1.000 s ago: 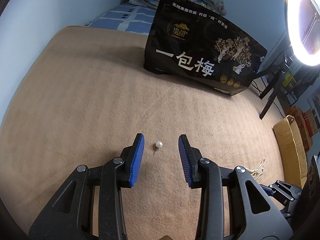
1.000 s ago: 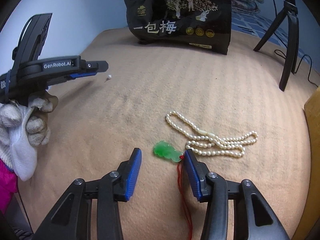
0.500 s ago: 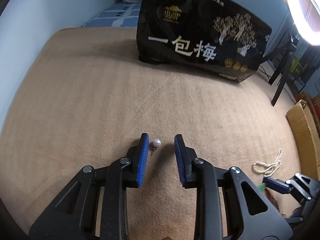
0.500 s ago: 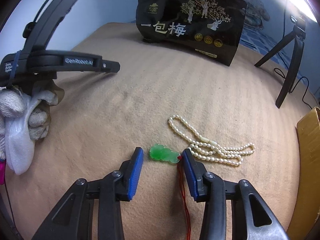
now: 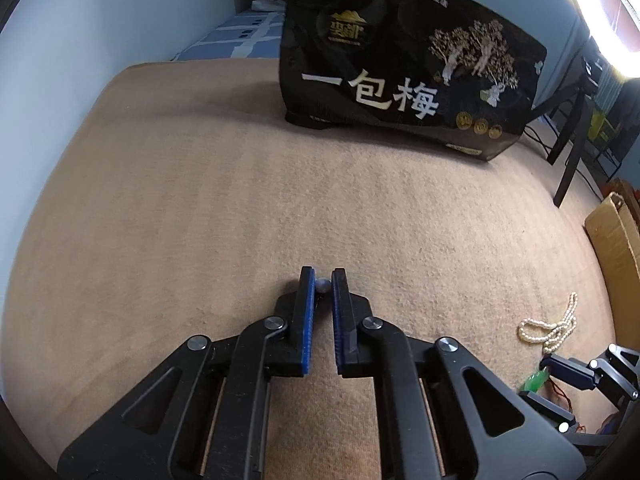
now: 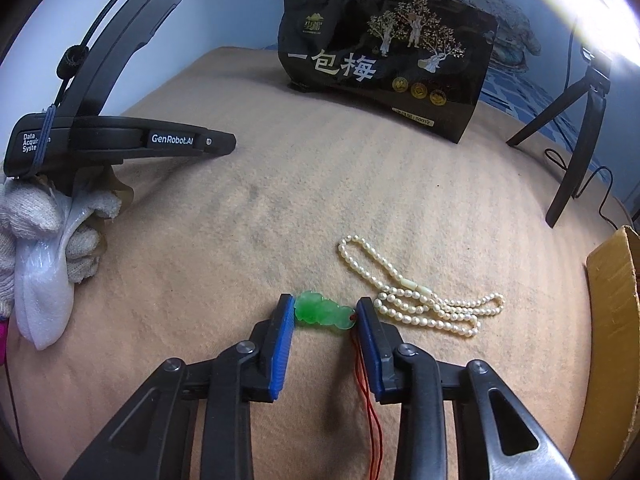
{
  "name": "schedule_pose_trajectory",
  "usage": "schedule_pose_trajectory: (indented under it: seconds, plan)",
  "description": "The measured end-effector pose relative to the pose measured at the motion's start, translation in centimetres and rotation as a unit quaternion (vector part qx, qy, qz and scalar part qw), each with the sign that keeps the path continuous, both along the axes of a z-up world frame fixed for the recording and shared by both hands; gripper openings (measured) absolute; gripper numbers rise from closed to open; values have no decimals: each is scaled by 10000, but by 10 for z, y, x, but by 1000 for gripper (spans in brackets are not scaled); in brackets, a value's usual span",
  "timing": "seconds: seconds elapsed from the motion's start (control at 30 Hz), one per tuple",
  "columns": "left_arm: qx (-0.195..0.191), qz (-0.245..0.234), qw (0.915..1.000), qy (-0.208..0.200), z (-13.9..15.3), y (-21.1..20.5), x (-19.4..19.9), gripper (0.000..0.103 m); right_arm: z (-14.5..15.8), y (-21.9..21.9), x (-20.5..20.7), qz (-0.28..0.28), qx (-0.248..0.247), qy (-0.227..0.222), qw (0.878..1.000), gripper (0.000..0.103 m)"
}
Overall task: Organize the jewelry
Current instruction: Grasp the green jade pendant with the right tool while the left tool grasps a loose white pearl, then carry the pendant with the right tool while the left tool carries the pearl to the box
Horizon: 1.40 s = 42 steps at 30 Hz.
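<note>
My left gripper [image 5: 322,284] is shut on a small pearl earring [image 5: 322,285], which sits between the blue pads at their tips, low on the tan blanket [image 5: 200,220]. My right gripper [image 6: 325,312] has closed in on a green jade pendant [image 6: 323,312] with a red cord [image 6: 366,384]; both pads touch its ends. A white pearl necklace [image 6: 416,296] lies coiled just right of the pendant and also shows in the left wrist view [image 5: 554,326]. The left gripper's body [image 6: 120,140] shows at the left of the right wrist view, held by a gloved hand [image 6: 44,224].
A black snack bag [image 5: 400,68] with white characters stands at the back of the blanket. A black tripod leg [image 6: 576,160] stands at the right. A cardboard box edge [image 6: 612,340] lies at the far right. A bright ring light [image 5: 600,12] glares at the upper right.
My left gripper has closed from wide open onto the pearl earring. My right gripper has moved forward and narrowed until both pads meet the green pendant.
</note>
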<state>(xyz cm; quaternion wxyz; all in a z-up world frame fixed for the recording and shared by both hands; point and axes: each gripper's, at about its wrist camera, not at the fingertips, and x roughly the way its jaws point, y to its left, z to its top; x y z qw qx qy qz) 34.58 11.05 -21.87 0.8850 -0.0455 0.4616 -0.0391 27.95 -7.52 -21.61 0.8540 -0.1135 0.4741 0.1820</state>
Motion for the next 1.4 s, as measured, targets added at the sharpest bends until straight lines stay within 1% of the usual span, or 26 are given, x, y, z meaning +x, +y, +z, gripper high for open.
schedule_pose_trajectory:
  seconds: [0.13, 0.37, 0.5, 0.73, 0.87, 1.07, 1.23, 1.4]
  plan:
    - [-61, 70, 9999, -81, 13, 3, -6, 6, 7, -9, -7, -35, 60, -7, 10000, 32]
    - [-101, -75, 9994, -317, 48, -11, -26, 6, 29, -25, -21, -75, 171, -87, 9998, 32]
    - [-141, -262, 9986, -443, 71, -26, -42, 6, 48, -40, -32, -180, 247, -209, 9993, 32]
    - [-230, -630, 9953, -698, 113, -60, -76, 6, 87, -78, -51, -523, 415, -520, 9964, 32]
    - [-306, -794, 9933, -776, 131, -78, -92, 6, 106, -100, -63, -683, 477, -708, 9940, 32]
    - [-378, -1023, 9903, -860, 149, -109, -110, 6, 135, -135, -77, -952, 581, -1034, 9884, 32]
    - [-449, -1230, 9872, -906, 159, -140, -118, 6, 162, -164, -87, -1173, 654, -1371, 9814, 32]
    - [-522, -1456, 9837, -917, 163, -175, -122, 6, 176, -194, -93, -1427, 729, -1555, 9748, 32]
